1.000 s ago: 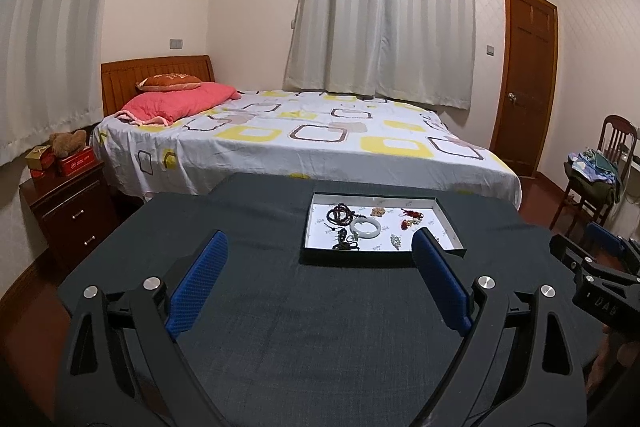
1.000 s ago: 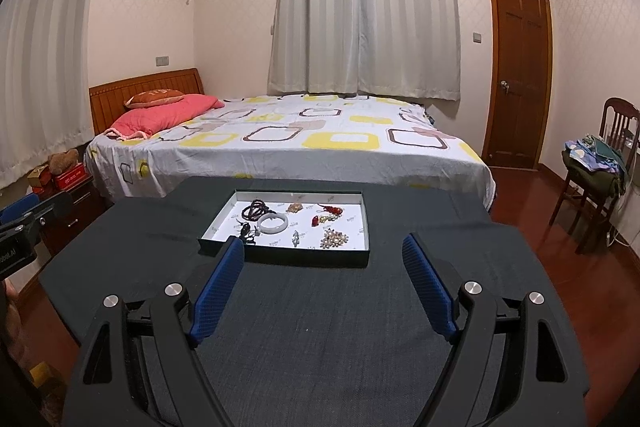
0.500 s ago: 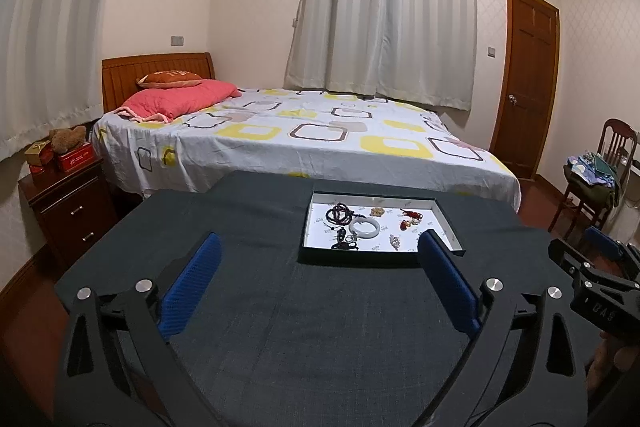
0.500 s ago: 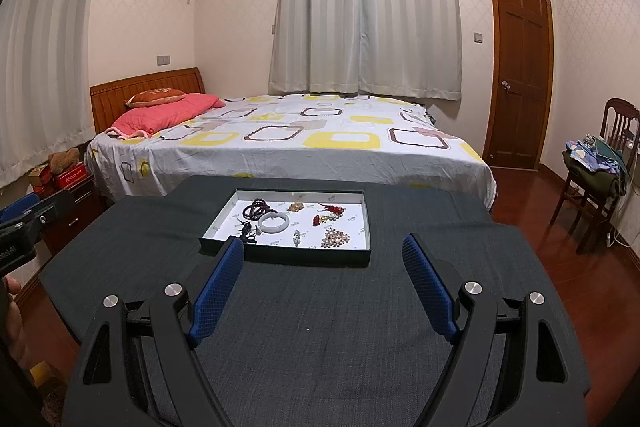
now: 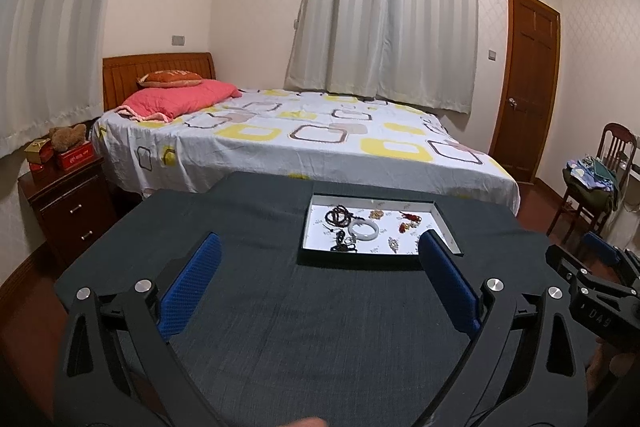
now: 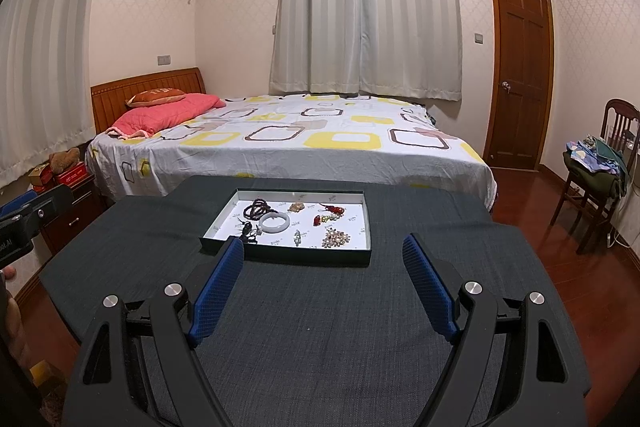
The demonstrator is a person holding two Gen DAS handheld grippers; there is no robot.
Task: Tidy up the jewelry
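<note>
Jewelry tray (image 6: 288,255) mid-table (image 6: 320,327), bare cloth around, both tools clear

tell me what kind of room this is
A bedroom, most likely in a home. A made bed with a pink pillow fills the middle, a nightstand stands beside it, and long curtains hang behind. The tray of jewelry sits on a dark table at the bed's foot.

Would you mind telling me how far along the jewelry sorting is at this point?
Nothing looks sorted yet: the white bangle, dark bead bracelet, red charm and pearl brooch lie loose in the tray. Nothing is in hand; the left gripper and right gripper are open and short of the tray. All the organizing remains.
</note>
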